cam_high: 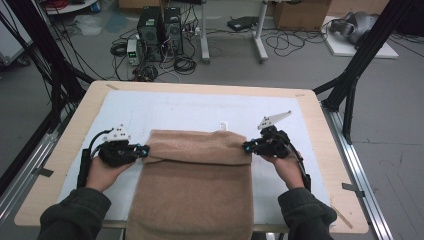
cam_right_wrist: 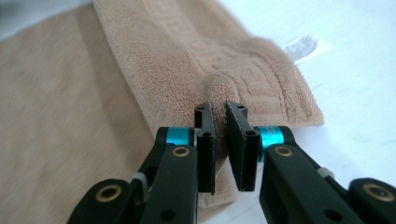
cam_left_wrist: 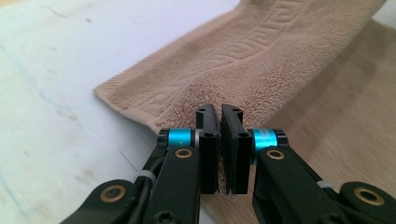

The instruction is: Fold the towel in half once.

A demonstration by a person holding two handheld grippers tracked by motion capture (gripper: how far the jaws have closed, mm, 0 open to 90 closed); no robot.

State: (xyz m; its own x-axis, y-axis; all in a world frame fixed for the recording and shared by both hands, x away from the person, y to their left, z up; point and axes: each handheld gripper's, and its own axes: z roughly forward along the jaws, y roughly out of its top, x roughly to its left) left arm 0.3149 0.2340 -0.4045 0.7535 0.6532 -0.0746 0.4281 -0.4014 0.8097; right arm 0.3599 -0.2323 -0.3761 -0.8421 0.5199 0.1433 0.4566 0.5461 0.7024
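Table (cam_high: 320, 130): pale wood rim, white mat (cam_high: 190, 112) over most of the top. Small white tag (cam_high: 223, 125) on the mat, beyond and between the two pairs of jaws. Floor past the table: two black computer towers (cam_high: 161, 32) with loose cables (cam_high: 182, 62), white desk legs (cam_high: 260, 35), cardboard box (cam_high: 300, 15). Black frame struts (cam_high: 360, 65) at far right, beyond the right jaws.

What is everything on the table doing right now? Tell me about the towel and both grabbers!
towel: tan, lying on the table, far edge folded over toward the person, near end hanging off the front edge.
left gripper: shut on the towel's folded edge at its left side.
right gripper: shut on the towel's folded edge at its right side.
table: light wooden top with a white mat under the towel.
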